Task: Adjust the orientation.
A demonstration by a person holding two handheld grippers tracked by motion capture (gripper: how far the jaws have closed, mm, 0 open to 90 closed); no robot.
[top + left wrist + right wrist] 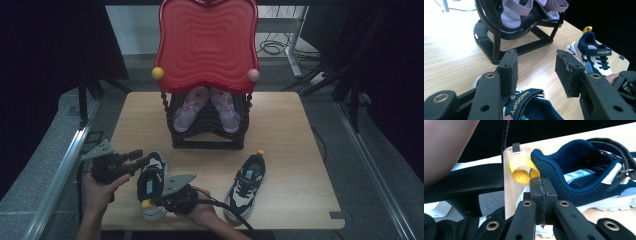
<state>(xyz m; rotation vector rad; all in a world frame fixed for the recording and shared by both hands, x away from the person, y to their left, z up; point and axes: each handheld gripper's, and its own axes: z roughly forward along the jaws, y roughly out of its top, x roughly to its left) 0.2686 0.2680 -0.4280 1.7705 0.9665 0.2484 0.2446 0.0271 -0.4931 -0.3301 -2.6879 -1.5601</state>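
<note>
Left tool (pixel 141 161) gripped in the left hand (pixel 97 192), lying nearly level, jaws pointing across the table (pixel 285 150) toward the near sneaker (pixel 152 184). Jaws released and spread; in the left gripper view, left tool (pixel 536 72) with both pads (pixel 511 71) standing just over the sneaker's strap (pixel 522 100), touching nothing, wood showing in the gap. Beyond the pads, a black rack (pixel 499 37) carrying lilac sandals (pixel 511 15). To the right of those jaws, the second sneaker (pixel 594 57) with its yellow heel loop up.

Right tool (pixel 150 201) held in the right hand (pixel 202 212), wrist bent inward, forearm rising from the table's near edge. Jaws clenched flat against each other in the right gripper view, right tool (pixel 541 185) with nothing pinched between them, tips close up against the heel of the near sneaker (pixel 584 177), right beside its yellow heel loop (pixel 522 170); contact impossible to tell. Sneaker lying sole down on the table, toe pointing away from the right tool.

Behind the rack, a red wavy tray (pixel 207 42) standing upright.
</note>
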